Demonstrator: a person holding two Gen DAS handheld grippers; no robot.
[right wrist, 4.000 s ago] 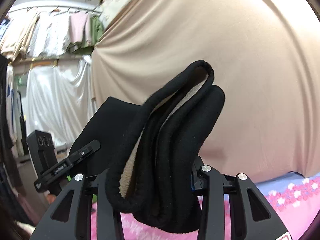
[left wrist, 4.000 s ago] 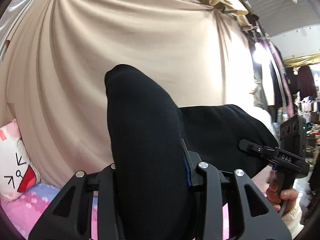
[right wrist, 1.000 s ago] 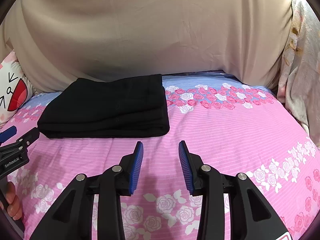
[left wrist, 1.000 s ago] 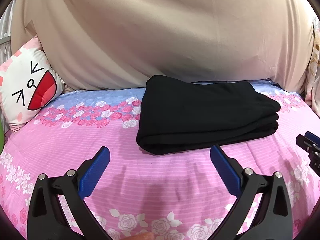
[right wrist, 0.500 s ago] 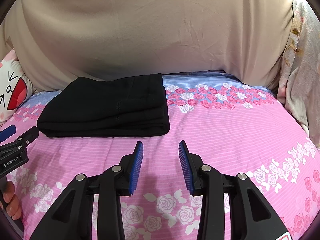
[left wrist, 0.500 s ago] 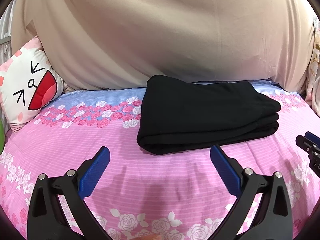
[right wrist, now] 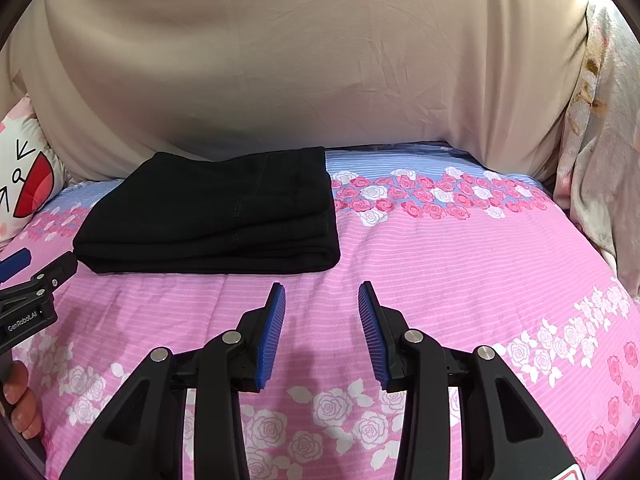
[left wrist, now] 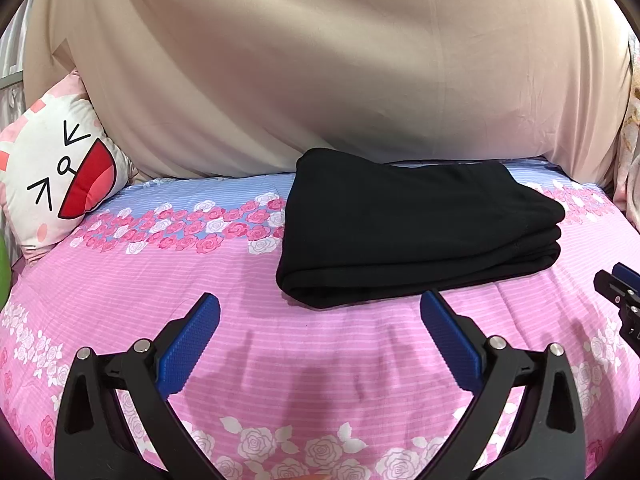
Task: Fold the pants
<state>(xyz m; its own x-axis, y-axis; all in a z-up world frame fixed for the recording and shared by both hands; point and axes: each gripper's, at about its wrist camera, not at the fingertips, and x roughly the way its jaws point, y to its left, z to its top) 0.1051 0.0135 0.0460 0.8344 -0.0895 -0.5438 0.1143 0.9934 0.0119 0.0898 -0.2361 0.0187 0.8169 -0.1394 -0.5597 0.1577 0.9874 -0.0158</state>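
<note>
Left wrist view: left gripper (left wrist: 320, 312) released, blue-padded jaws spread wide, nothing between them, hovering over the pink rose-print bedsheet (left wrist: 132, 304). Black pants (left wrist: 412, 236) sit folded in a flat layered stack on the sheet, just beyond the gripper and slightly right of centre, far edge close to the beige draped cloth (left wrist: 320, 80) that backs the bed. Fold edges face near and right; three or so layers visible at the right end. Cartoon-face pillow (left wrist: 56, 176) leans at far left against the cloth, well apart from the pants. Tip of the right gripper (left wrist: 620, 292) pokes in at the right edge, near the stack's right end but not touching it. Right wrist view: right gripper (right wrist: 322, 300) also released, jaws parted but narrower than the left pair, empty, above the sheet (right wrist: 460, 264). Pants (right wrist: 216, 216) lie far-left of it, apart from the jaws, stack tidy with a seam line running across the top layer. Left gripper (right wrist: 36, 280) enters at the left edge, beside the stack's near-left corner; the person's fingers (right wrist: 20, 396) on its handle show low at left. Pillow (right wrist: 24, 176) at far left, patterned fabric (right wrist: 600, 140) hanging at far right.
</note>
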